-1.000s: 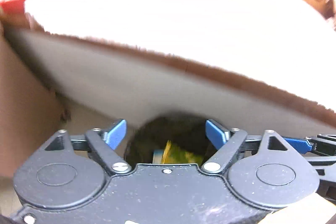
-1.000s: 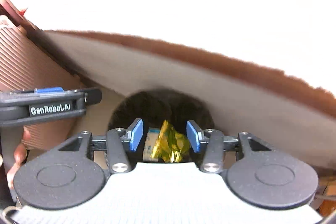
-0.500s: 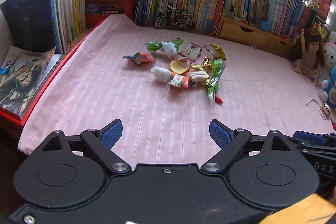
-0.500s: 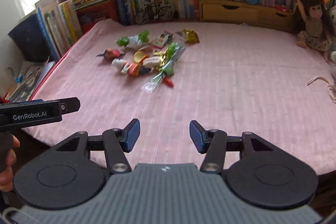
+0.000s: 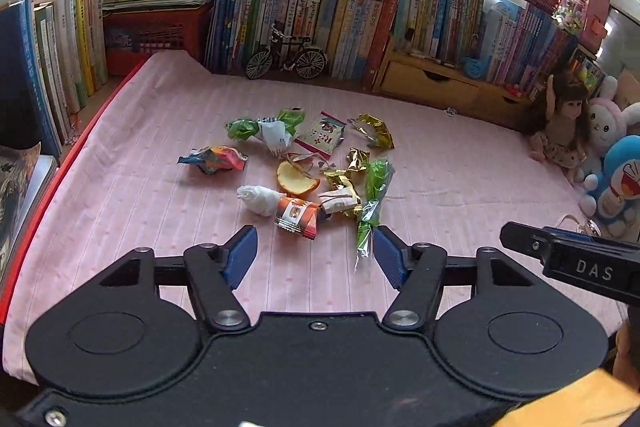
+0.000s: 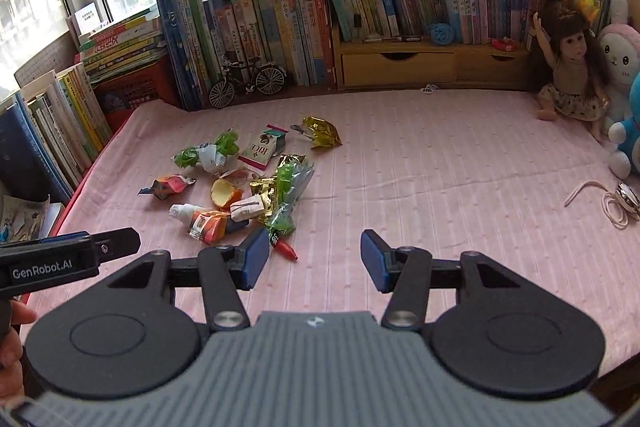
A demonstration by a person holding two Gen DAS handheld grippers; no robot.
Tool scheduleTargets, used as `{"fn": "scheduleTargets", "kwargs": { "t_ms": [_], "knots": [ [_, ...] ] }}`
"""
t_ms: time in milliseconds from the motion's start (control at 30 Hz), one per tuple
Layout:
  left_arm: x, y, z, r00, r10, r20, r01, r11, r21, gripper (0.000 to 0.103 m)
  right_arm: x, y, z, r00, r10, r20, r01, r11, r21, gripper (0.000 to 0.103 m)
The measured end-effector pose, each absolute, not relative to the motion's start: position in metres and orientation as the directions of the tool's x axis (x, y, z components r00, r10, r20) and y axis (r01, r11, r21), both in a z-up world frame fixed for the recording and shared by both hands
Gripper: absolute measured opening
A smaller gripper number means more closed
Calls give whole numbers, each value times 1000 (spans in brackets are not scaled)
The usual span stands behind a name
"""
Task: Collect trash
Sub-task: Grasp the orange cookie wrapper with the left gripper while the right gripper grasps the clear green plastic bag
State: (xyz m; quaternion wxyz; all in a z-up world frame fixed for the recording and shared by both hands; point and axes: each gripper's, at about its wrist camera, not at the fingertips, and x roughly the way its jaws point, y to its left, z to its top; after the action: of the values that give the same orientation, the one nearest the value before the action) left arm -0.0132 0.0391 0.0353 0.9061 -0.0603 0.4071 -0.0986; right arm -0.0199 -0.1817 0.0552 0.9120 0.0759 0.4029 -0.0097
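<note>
The left tool (image 5: 314, 257) hung above the near part of the pink striped bedsheet (image 5: 140, 195); its blue pads (image 5: 240, 255) stood apart and were closing, with nothing between them. The right tool (image 6: 310, 259) hung alongside, pads apart and empty.

The trash lay in one loose cluster just beyond both tools. Nearest the left tool were an orange snack packet (image 5: 298, 215) and a crumpled white wrapper (image 5: 258, 199), the two touching. A clear green-printed sleeve (image 5: 372, 199) lay to their right, with its tail reaching toward the right pad. Gold foil wrappers (image 5: 344, 183) lay against the sleeve. Farther back lay a green-and-white candy wrapper (image 5: 264, 129), a white sachet with a red border (image 5: 326, 135), a gold foil piece (image 5: 374, 129) and, to the left, a blue-and-orange wrapper (image 5: 214, 159).

Rows of books (image 6: 280, 23) and a model bicycle (image 6: 248, 81) closed off the far edge. More books (image 5: 48, 67) walled the left edge. A doll (image 6: 568, 67) and plush toys (image 5: 616, 179) stood at the right. A cord with a round metal piece (image 6: 616, 203) lay near the right edge. The sheet between the cluster and the doll was open.
</note>
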Motion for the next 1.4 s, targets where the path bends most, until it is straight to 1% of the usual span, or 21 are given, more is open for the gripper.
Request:
{"fn": "scheduleTargets", "kwargs": {
  "t_ms": [133, 233, 300, 367, 500, 733, 1000, 1067, 1133, 1233, 1333, 1400],
  "knots": [
    [1, 30, 25, 640, -227, -734, 146, 974, -174, 49, 6, -183, 42, 649, 73, -757, 63, 987, 149, 62],
    [17, 20, 11, 629, -204, -750, 138, 979, -150, 46, 28, -184, 27, 624, 104, -774, 34, 987, 160, 58],
    [30, 13, 2, 622, -183, -761, 123, 983, -136, 45, 44, -186, 15, 599, 128, -791, 12, 986, 168, 52],
    [43, 6, -8, 616, -161, -771, 109, 987, -119, 45, 60, -187, 1, 571, 156, -806, -9, 983, 184, 48],
    [71, -7, -30, 595, -95, -798, 66, 995, -70, 45, 85, -188, -25, 519, 216, -827, -58, 974, 218, 46],
    [104, -20, -63, 562, -21, -827, 19, 1000, -12, 45, 128, -193, -65, 437, 328, -838, -93, 943, 321, 46],
    [125, -29, -88, 527, 27, -850, -17, 1000, 22, 46, 155, -191, -90, 384, 393, -836, -114, 918, 379, 46],
    [127, -27, -93, 517, 34, -855, -34, 999, 19, 47, 158, -192, -93, 377, 408, -832, -117, 912, 394, 46],
    [128, -23, -95, 510, 38, -860, -59, 998, 9, 52, 161, -193, -95, 369, 423, -828, -119, 905, 409, 46],
    [129, -18, -98, 490, 42, -871, -91, 996, -3, 55, 163, -193, -99, 351, 442, -825, -122, 895, 428, 46],
    [127, -13, -102, 477, 24, -879, -115, 993, -35, 54, 164, -190, -100, 343, 456, -821, -132, 889, 438, 44],
    [126, -11, -103, 472, 1, -882, -120, 991, -63, 51, 164, -189, -100, 334, 466, -819, -140, 884, 446, 38]
  ]
}}
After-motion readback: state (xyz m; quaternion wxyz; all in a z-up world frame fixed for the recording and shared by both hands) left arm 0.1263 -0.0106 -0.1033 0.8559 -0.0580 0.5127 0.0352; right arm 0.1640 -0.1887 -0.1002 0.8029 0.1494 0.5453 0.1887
